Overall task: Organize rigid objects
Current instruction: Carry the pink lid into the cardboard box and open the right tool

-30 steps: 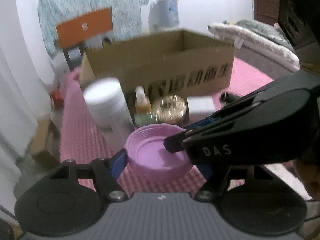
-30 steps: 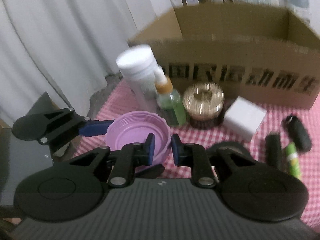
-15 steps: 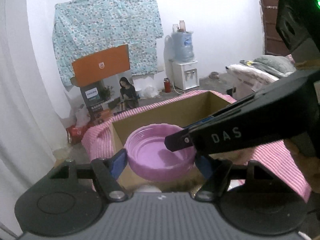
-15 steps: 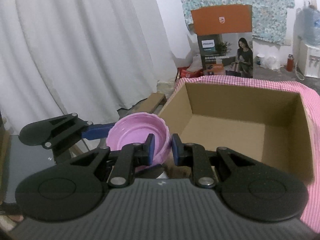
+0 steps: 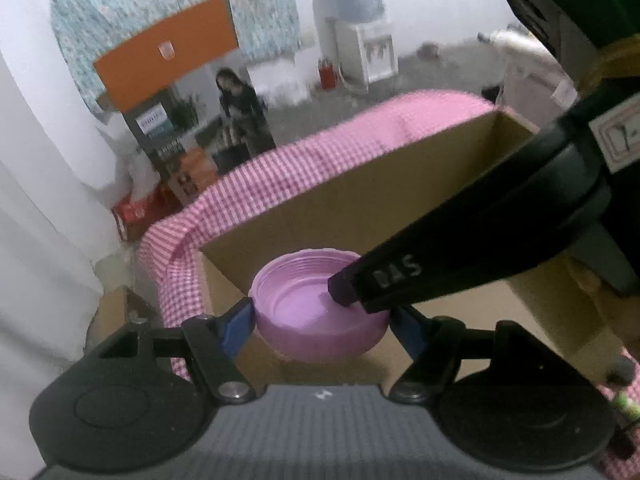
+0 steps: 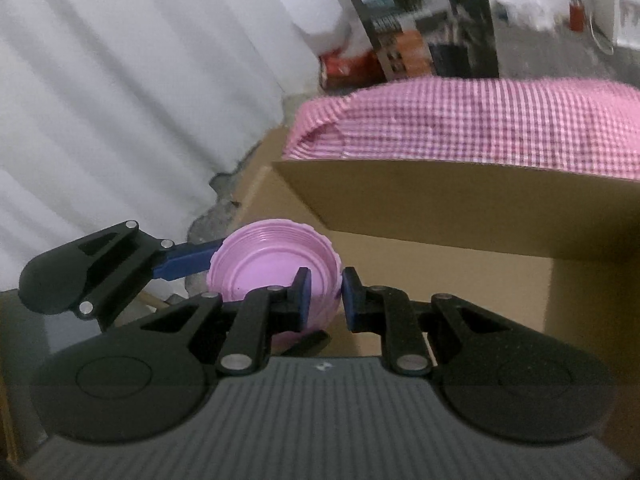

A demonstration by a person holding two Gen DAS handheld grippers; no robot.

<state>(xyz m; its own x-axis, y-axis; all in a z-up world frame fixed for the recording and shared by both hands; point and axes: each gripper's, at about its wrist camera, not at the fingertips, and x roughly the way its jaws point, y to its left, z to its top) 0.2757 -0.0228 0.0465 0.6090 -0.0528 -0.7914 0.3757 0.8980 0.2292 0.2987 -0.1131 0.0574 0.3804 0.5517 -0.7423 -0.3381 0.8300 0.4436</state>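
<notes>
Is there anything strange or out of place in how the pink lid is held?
Yes. Both grippers hold the one pink lid over the cardboard box: the left gripper spans its full width, while the right gripper pinches its rim. The lid is upside down, threads facing up.

Left wrist view sits just behind the left gripper (image 5: 322,322), looking forward and steeply down along its fingers, very close to the round pink ribbed plastic lid (image 5: 320,312) and into the open brown cardboard box (image 5: 400,184). Right wrist view sits behind the right gripper (image 6: 323,294), also angled down, facing the box's outer wall from close by. Both views share the lid, the box, the pink checked cloth (image 6: 480,120), the orange-topped printed carton (image 5: 172,48), and each other's gripper.
</notes>
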